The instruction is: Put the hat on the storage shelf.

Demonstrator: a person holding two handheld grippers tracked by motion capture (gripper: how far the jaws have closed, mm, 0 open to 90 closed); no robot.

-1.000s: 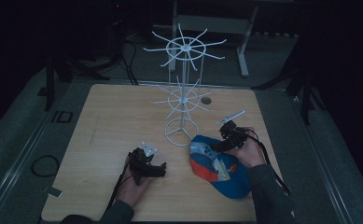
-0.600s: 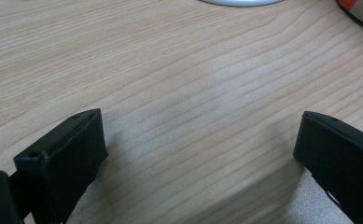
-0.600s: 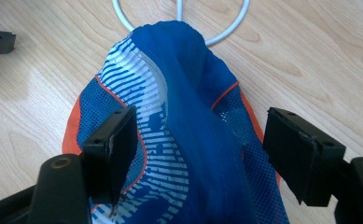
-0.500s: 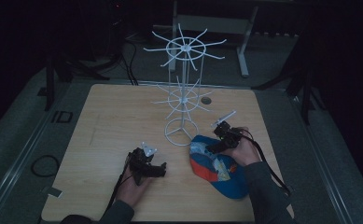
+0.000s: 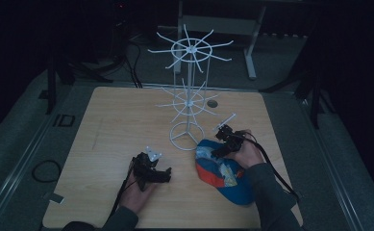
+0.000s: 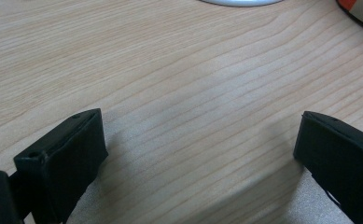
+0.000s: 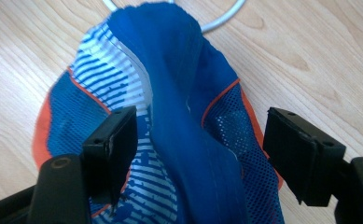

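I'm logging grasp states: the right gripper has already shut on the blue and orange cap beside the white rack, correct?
Not quite. In the right gripper view the right gripper is open, its jaws standing apart on either side of the raised blue fold of the cap, not clamped on it. The cap does lie beside the white rack.

A dim lab or studio: wooden table (image 5: 117,125) on grey carpet, cables (image 5: 136,53), metal stand legs (image 5: 249,53) behind.
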